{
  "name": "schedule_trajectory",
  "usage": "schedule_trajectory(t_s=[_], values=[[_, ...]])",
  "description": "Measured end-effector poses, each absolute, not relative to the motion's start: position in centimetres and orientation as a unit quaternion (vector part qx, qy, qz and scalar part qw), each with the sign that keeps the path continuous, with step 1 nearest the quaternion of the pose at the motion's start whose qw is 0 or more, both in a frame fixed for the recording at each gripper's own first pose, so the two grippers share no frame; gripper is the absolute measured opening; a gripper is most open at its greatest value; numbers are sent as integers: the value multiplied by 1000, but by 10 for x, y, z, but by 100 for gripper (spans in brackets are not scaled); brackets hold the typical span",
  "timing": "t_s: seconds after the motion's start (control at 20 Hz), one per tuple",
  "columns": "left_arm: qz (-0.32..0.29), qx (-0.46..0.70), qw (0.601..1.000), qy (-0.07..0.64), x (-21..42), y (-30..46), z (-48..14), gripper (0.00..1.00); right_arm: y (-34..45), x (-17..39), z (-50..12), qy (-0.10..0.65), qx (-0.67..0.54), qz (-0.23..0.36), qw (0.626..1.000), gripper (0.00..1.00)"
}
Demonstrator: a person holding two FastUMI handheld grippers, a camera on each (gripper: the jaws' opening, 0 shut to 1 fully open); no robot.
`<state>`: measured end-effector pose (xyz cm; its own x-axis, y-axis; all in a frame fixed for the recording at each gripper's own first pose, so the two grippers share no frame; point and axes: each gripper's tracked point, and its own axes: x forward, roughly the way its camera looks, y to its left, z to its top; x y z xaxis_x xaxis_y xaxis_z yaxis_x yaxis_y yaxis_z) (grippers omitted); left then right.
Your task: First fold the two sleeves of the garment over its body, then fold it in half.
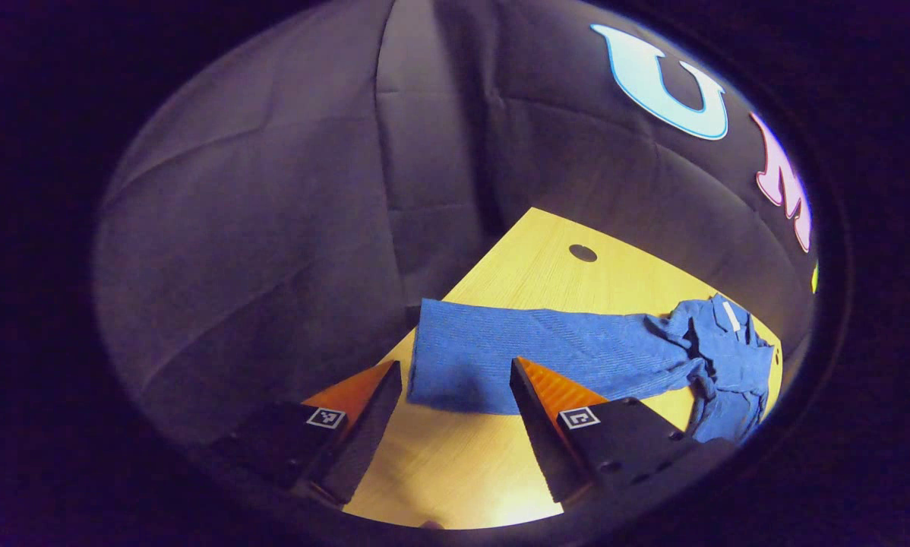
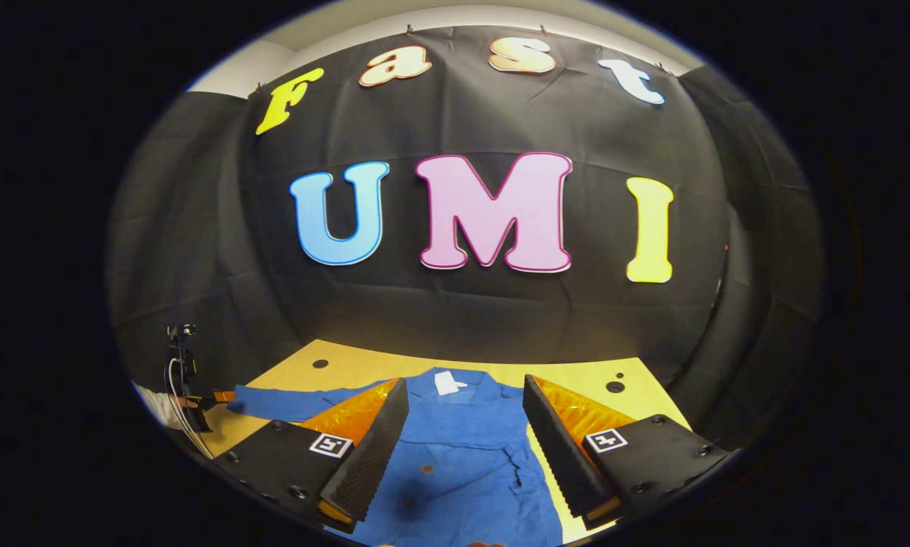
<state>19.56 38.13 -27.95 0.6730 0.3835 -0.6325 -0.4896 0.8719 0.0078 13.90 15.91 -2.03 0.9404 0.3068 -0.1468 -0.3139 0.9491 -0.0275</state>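
Note:
A blue shirt lies flat on the yellow wooden table. In the left gripper view its long sleeve stretches left from the bunched body, ending in a straight cuff. My left gripper hovers open just short of that cuff, with nothing between its fingers. In the right gripper view the shirt's body lies below my open right gripper, and a white collar label sits just beyond the fingertips. The sleeve runs left toward the left gripper.
The table has small round holes near its far edge. Black cloth walls close in behind and at both sides. A cabled device stands at the table's left edge. Bare wood lies in front of the cuff.

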Motion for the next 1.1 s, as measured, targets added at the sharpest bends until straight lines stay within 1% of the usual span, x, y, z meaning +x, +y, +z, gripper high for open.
schedule_trajectory(t_s=[0.2, 0.3, 0.35, 0.4, 0.45, 0.5, 0.55, 0.6, 0.65, 0.75, 0.8, 0.85, 1.0, 1.1], values=[[234, -78, 903, 353, 206, 388, -299, 84, 133, 131, -15, 70, -41, 135, 988, 95], [257, -81, 880, 390, 195, 395, -316, 85, 126, 130, -20, 75, -58, 130, 987, 95], [257, -63, 898, 351, 207, 405, -306, 85, 121, 131, -25, 82, -60, 125, 987, 95], [260, -68, 891, 365, 209, 402, -314, 87, 117, 131, -28, 89, -53, 123, 987, 95], [253, -66, 891, 372, 207, 396, -314, 85, 117, 131, -29, 94, -40, 122, 987, 95], [243, -62, 894, 371, 206, 398, -315, 87, 117, 131, -30, 96, -28, 122, 987, 95], [233, -59, 895, 376, 206, 394, -314, 81, 116, 131, -31, 99, -19, 121, 988, 95], [215, -59, 899, 377, 212, 388, -315, 72, 115, 132, -32, 102, -14, 119, 988, 95], [201, -62, 902, 376, 218, 382, -319, 52, 115, 132, -34, 104, -12, 119, 987, 95], [194, -79, 902, 377, 224, 376, -318, 7, 114, 132, -32, 107, -9, 121, 987, 95], [202, -99, 897, 381, 223, 376, -316, 5, 113, 132, -30, 107, -9, 121, 987, 95], [203, -123, 891, 387, 223, 376, -314, 0, 112, 131, -30, 107, -10, 120, 987, 95], [186, -139, 886, 401, 218, 380, -308, 0, 106, 127, -32, 111, -11, 117, 987, 95], [173, -145, 895, 386, 221, 374, -298, 0, 103, 125, -35, 115, -11, 115, 987, 95]])
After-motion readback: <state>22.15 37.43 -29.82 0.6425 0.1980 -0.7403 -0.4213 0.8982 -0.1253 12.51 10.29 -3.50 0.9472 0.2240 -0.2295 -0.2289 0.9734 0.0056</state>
